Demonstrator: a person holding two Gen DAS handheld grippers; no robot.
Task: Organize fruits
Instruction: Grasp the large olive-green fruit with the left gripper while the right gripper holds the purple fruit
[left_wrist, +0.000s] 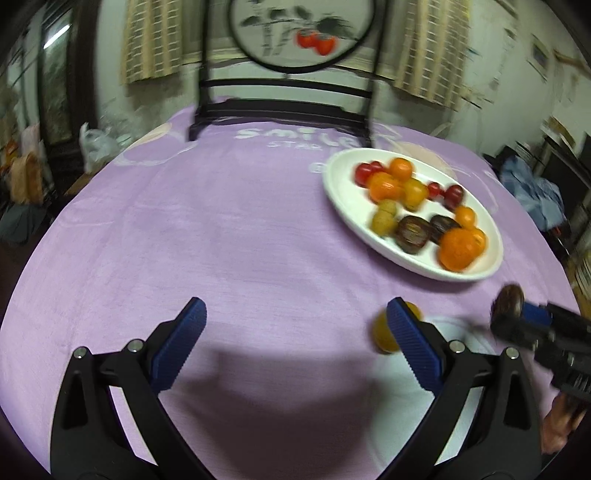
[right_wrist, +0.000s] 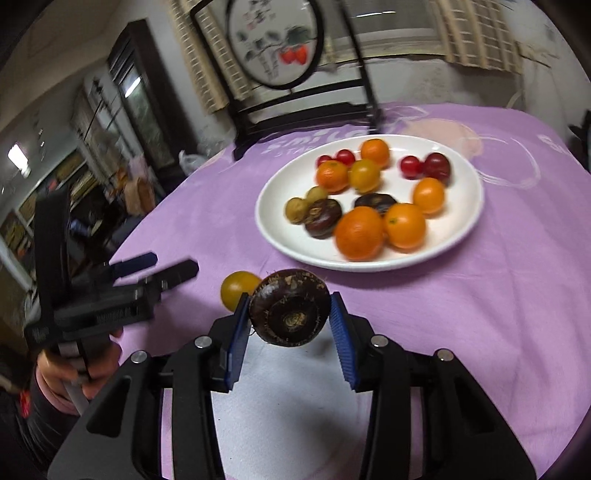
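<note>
Carrying a dark brown water chestnut (right_wrist: 290, 308) is the step in hand here, I'd say: the right gripper (right_wrist: 290, 317) is clamped on it, one blue pad on each side, holding it up off the purple cloth. Ahead of that gripper and a bit to its right sits the white plate (right_wrist: 469, 221), already loaded with oranges, cherry tomatoes, a couple more dark chestnuts and some small yellowish fruits, so my guess is this one goes there too. The next move would call for a short reach forward over the near rim and a gentle let-go into a free spot, since round fruit could roll if dropped from height. One loose yellow-orange fruit (right_wrist: 238, 290) lies on the cloth just beyond the right gripper's left finger; from the left wrist view it's tucked right behind the left gripper's (left_wrist: 295, 325) right finger. That left gripper is spread wide and holds nothing, so it looks well placed to grab the stray one. The worktop (left_wrist: 221, 229) is round, covered in a lilac cloth with "smile" printed on it, with a white patch under the grippers. Behind it stands a black-framed round screen painted with red persimmons (left_wrist: 301, 33), plus curtains and a cluttered, dim room.
</note>
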